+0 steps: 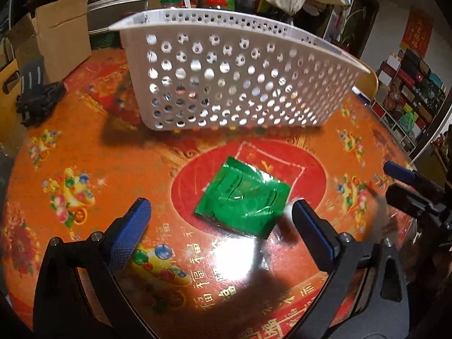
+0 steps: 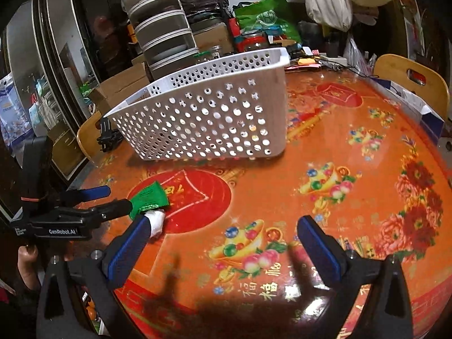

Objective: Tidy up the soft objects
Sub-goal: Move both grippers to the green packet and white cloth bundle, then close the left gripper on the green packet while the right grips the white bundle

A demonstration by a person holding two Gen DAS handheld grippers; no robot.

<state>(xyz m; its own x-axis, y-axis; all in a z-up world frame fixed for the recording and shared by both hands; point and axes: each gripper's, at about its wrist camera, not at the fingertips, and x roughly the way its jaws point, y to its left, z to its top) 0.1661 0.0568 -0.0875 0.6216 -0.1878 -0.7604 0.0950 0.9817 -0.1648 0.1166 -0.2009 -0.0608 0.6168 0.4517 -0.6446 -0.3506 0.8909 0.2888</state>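
The green packet (image 1: 243, 199) lies flat on the red disc in the middle of the counter (image 1: 84, 147), at centre frame in the left wrist view. The left tongs (image 1: 223, 217) are spread wide with the packet between and just ahead of their 2 blue fingers (image 1: 127, 234), not yet touching it as far as I can tell. The right tongs (image 2: 226, 243) are also spread and pinch nothing; they hang over bare counter at the lower centre of the right wrist view, well apart from the packet.

The step in hand looks like the pick-up of this packet. The next move likely calls for the left tongs to drop lower, close on the thin packet without sliding it on the glossy surface, then lift it over the rim of the white basket (image 1: 226, 84) in the upper middle of the frame.

The packet's near corner points toward the tongs, so a grip across an edge may be easier. Between packet and basket the counter is open; the basket's near wall stands tall, so the lift needs height.
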